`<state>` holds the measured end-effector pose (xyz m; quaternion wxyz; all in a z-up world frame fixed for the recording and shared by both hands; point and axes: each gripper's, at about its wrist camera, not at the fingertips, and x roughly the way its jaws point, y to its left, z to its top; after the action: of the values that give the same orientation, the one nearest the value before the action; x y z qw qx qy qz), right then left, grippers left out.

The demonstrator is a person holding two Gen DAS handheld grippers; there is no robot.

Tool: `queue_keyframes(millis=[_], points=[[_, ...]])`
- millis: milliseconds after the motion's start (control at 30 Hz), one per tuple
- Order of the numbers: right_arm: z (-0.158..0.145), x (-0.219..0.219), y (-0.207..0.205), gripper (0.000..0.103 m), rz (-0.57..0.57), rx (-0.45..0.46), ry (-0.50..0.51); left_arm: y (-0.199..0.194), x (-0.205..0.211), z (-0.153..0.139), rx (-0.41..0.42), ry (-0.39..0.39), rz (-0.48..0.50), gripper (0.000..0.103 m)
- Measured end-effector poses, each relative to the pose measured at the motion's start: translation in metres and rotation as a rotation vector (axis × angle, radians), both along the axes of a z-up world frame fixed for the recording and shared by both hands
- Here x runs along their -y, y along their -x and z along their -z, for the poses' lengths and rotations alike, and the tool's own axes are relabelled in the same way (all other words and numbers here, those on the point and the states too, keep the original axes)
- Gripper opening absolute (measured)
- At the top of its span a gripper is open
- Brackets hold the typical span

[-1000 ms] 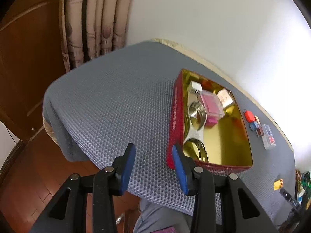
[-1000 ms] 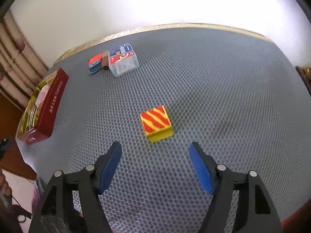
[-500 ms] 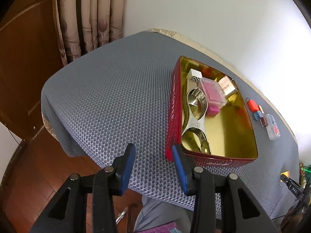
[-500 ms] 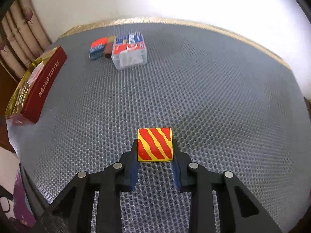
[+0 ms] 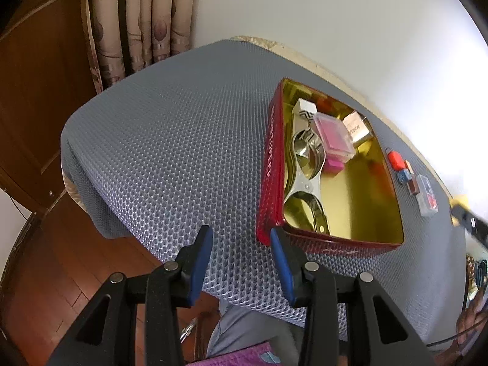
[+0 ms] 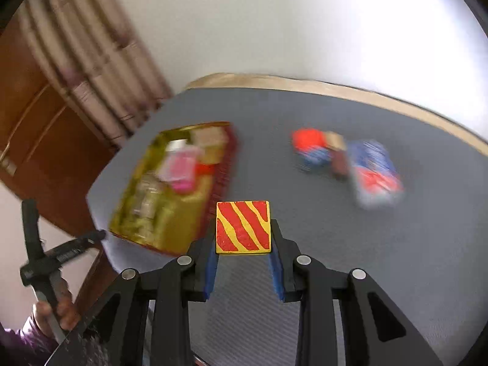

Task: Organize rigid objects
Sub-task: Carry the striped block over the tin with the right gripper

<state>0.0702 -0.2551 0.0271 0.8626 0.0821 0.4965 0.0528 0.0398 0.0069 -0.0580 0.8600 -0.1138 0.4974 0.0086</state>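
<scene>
My right gripper point(image 6: 243, 244) is shut on a cube painted in red and yellow stripes point(image 6: 243, 227) and holds it above the grey mat, just in front of the near corner of the red tin point(image 6: 227, 164). That view is blurred by motion. In the left wrist view the same tin point(image 5: 268, 164) has a gold inside and holds a metal squeezer point(image 5: 305, 164), a pink box point(image 5: 334, 135), a white block point(image 5: 305, 108) and a beige box point(image 5: 357, 126). My left gripper point(image 5: 240, 235) hangs open and holds nothing over the mat's front edge, by the tin's near corner.
Right of the tin lie a small red piece point(image 5: 395, 160), a blue cube point(image 5: 403, 176) and a clear box of cards point(image 5: 427, 196), seen blurred as the card box point(image 6: 375, 174). A person's hand point(image 6: 58, 314) grips the left tool. Curtain and wooden door stand behind the table.
My right gripper came up to the striped cube, shut on it, lifted it and swung it left toward the tin. The left gripper has barely moved and stays open.
</scene>
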Motion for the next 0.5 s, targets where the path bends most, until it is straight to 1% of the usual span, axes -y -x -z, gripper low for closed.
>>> queue_keyframes(millis=[67, 133, 233, 400, 500], points=[[0.01, -0.03, -0.024, 0.028, -0.066, -0.016, 0.006, -0.002, -0.002, 0.002, -0.015, 0.016, 0.0, 0.04], [0.024, -0.057, -0.039, 0.028, -0.118, -0.039, 0.039, -0.003, -0.006, 0.004, -0.024, 0.035, -0.007, 0.04], [0.042, -0.079, -0.058, 0.028, -0.156, -0.075, 0.053, -0.005, -0.011, 0.008, -0.042, 0.055, -0.018, 0.04], [0.059, -0.097, -0.072, 0.028, -0.195, -0.096, 0.121, -0.01, -0.015, 0.013, -0.062, 0.082, -0.021, 0.04], [0.065, -0.098, -0.077, 0.028, -0.203, -0.108, 0.153, -0.011, -0.016, 0.017, -0.081, 0.087, -0.016, 0.04]])
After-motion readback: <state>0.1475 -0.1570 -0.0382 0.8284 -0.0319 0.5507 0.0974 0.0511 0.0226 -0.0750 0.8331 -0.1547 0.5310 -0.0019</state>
